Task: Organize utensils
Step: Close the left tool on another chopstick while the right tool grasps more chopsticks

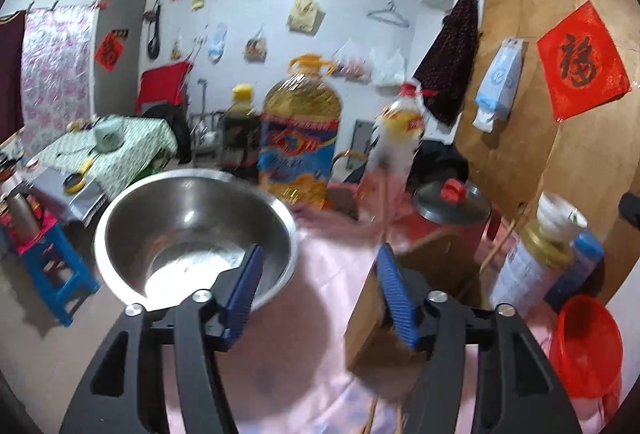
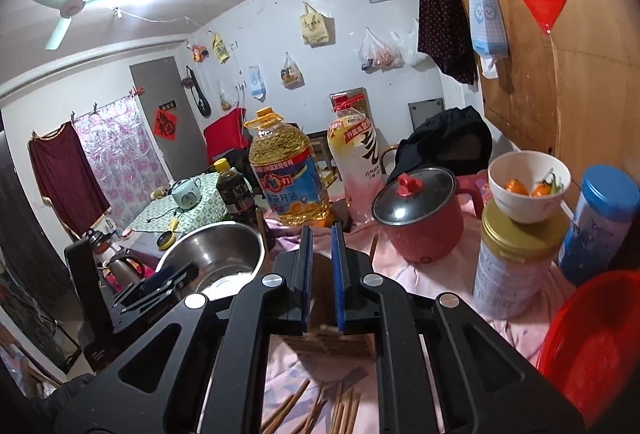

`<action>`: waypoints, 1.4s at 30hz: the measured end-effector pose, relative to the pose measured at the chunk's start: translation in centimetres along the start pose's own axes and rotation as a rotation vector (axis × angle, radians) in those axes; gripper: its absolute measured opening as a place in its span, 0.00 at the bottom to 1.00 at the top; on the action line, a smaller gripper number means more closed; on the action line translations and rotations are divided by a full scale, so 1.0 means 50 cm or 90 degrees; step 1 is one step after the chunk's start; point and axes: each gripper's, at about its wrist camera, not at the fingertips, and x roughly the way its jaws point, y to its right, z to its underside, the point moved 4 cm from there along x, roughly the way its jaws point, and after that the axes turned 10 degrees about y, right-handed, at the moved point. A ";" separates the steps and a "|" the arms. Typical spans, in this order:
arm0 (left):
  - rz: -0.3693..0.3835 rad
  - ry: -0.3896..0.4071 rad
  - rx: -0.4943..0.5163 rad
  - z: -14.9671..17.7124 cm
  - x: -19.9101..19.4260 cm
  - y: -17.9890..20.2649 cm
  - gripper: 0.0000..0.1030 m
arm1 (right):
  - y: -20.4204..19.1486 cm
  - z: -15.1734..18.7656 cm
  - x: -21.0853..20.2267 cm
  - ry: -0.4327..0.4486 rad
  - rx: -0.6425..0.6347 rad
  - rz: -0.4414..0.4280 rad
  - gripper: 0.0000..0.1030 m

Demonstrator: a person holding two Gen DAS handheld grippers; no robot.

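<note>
bowl (image 1: 196, 230): bare steel, shiny, smooth;
tablecloth (image 1: 328, 274): pink cloth, matt, creased;
chopsticks (image 2: 344, 412): brown wood, dull;
box (image 2: 332, 342): wood, plain grain;
pot lid (image 2: 416, 196): glossy glass, metal rim, red plastic knob;
basket (image 2: 592, 346): red plastic, glossy;
gripper pads (image 1: 394, 284): blue ribbed rubber

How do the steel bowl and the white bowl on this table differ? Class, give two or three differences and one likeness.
The steel bowl is shiny metal; the white bowl looks ceramic. The steel bowl is the wider one. It sits on the pink cloth with no food showing inside, while the white bowl is perched on a gold-lidded can and holds small orange pieces. Both are round, upright and open-topped.
</note>
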 end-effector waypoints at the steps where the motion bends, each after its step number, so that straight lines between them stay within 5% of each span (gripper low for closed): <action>1: -0.007 -0.008 0.002 0.009 -0.012 -0.007 0.60 | -0.001 0.006 -0.013 -0.003 -0.001 0.000 0.13; 6: -0.032 -0.093 0.031 0.107 -0.070 -0.045 0.67 | 0.005 0.063 -0.052 -0.040 0.001 0.004 0.16; 14: -0.027 -0.243 0.094 0.286 -0.111 -0.092 0.67 | 0.012 0.244 -0.073 -0.189 -0.030 0.032 0.16; 28: 0.128 -0.355 0.176 0.420 -0.190 -0.072 0.66 | 0.014 0.390 -0.099 -0.286 -0.018 0.049 0.17; 31: 0.167 -0.374 0.195 0.439 -0.207 -0.054 0.57 | 0.013 0.408 -0.104 -0.300 -0.015 0.048 0.17; 36: 0.202 -0.409 0.228 0.490 -0.219 -0.034 0.28 | 0.005 0.425 -0.112 -0.310 -0.011 0.044 0.17; 39: 0.200 -0.388 0.245 0.500 -0.227 -0.026 0.21 | -0.002 0.428 -0.119 -0.309 -0.018 0.040 0.17; 40: 0.199 -0.386 0.246 0.501 -0.226 -0.026 0.06 | -0.003 0.430 -0.120 -0.310 -0.021 0.039 0.17; 42: 0.179 -0.377 0.225 0.491 -0.217 -0.037 0.06 | -0.004 0.435 -0.127 -0.312 -0.026 0.031 0.17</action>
